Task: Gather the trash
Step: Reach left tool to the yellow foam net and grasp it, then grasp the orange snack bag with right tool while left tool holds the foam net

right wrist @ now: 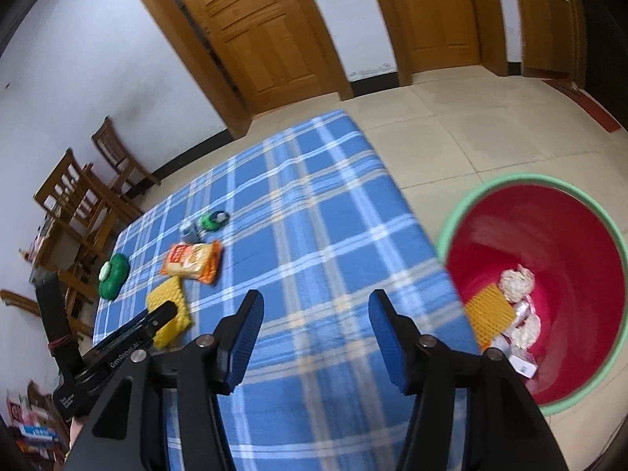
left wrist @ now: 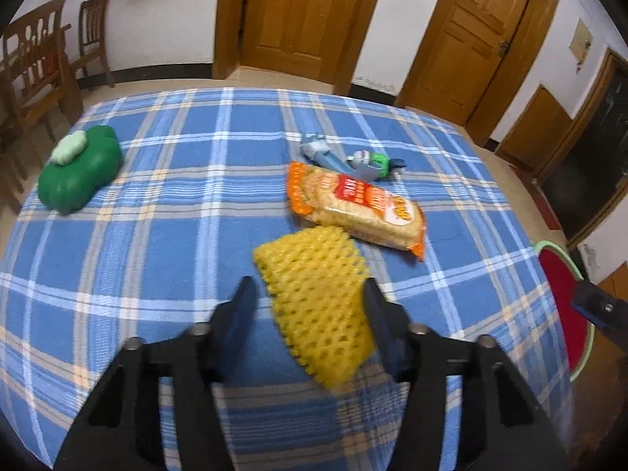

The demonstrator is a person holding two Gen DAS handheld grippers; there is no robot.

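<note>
A yellow foam net [left wrist: 320,302] lies on the blue plaid table [left wrist: 165,204], between the fingers of my left gripper [left wrist: 310,294], which is open around it. It also shows in the right wrist view [right wrist: 169,308] by the left gripper [right wrist: 157,316]. My right gripper [right wrist: 316,306] is open and empty over the table's right edge. A red bin with a green rim [right wrist: 581,212] stands on the floor to the right and holds a yellow net [right wrist: 488,312], crumpled paper and wrappers. The bin's edge shows in the left wrist view [left wrist: 565,294].
An orange snack pack [left wrist: 355,208] lies just beyond the net, with a grey-green toy [left wrist: 345,159] behind it. A green clover-shaped box [left wrist: 80,168] sits at the table's far left. Wooden chairs [left wrist: 35,62] stand left of the table, wooden doors [left wrist: 306,11] behind.
</note>
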